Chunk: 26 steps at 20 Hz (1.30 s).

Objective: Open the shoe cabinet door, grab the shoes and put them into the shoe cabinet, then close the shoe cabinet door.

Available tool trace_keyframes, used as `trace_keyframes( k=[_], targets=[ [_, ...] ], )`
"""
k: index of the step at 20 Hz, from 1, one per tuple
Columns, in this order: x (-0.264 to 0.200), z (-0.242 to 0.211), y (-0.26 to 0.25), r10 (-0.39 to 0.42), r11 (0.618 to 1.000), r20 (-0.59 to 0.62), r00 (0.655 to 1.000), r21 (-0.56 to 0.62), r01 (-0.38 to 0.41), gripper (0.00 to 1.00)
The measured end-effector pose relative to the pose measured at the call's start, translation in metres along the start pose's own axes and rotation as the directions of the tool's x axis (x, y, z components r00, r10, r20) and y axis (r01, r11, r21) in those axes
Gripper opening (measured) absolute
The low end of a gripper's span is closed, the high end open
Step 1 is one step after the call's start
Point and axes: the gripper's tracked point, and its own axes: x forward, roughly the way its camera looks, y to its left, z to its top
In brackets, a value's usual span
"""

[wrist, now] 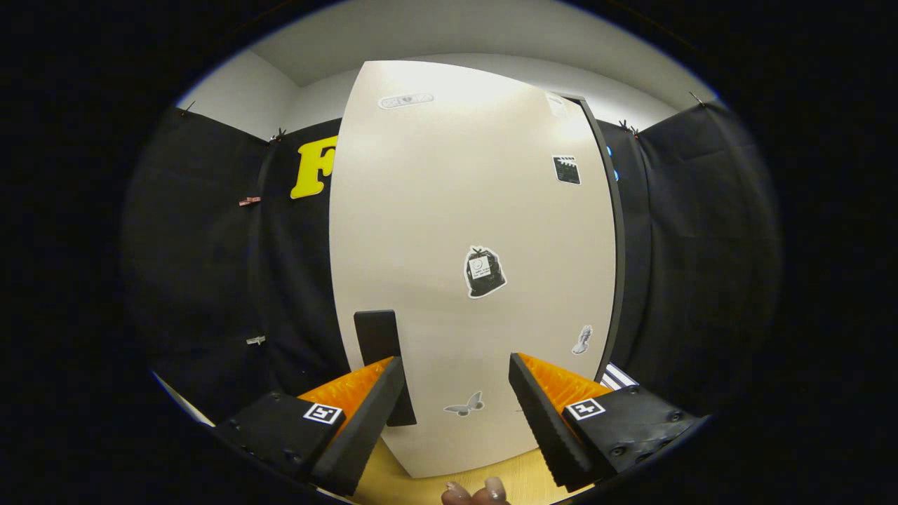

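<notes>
The shoe cabinet door [463, 231] is a tall white panel with several small stickers, standing just ahead of my fingers. Its black handle [382, 358] is a vertical bar near the door's left edge, partly hidden behind my left fingertip. My gripper [456, 382] is open, with nothing between the orange and black fingers [365, 414]. The left finger sits right in front of the handle; the right finger [554, 414] is over the bare door face. A dark edge of the cabinet body [616, 231] runs along the door's right side.
Black cloth walls [210, 280] close in on both sides of the cabinet. A light wooden floor [519, 480] lies under the door. Fingertips of a hand [477, 493] peek in below, between my fingers. A striped item [619, 375] sits by the cabinet's lower right corner.
</notes>
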Motion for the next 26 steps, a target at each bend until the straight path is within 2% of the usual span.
trace_keyframes(
  k=[10,26],
  targets=[
    [-0.002,-0.003,0.003,-0.028,0.998,0.037,0.999,-0.047,0.029,0.99],
    [0.009,-0.010,-0.003,-0.019,0.999,0.020,1.000,-0.025,0.020,0.98]
  ],
)
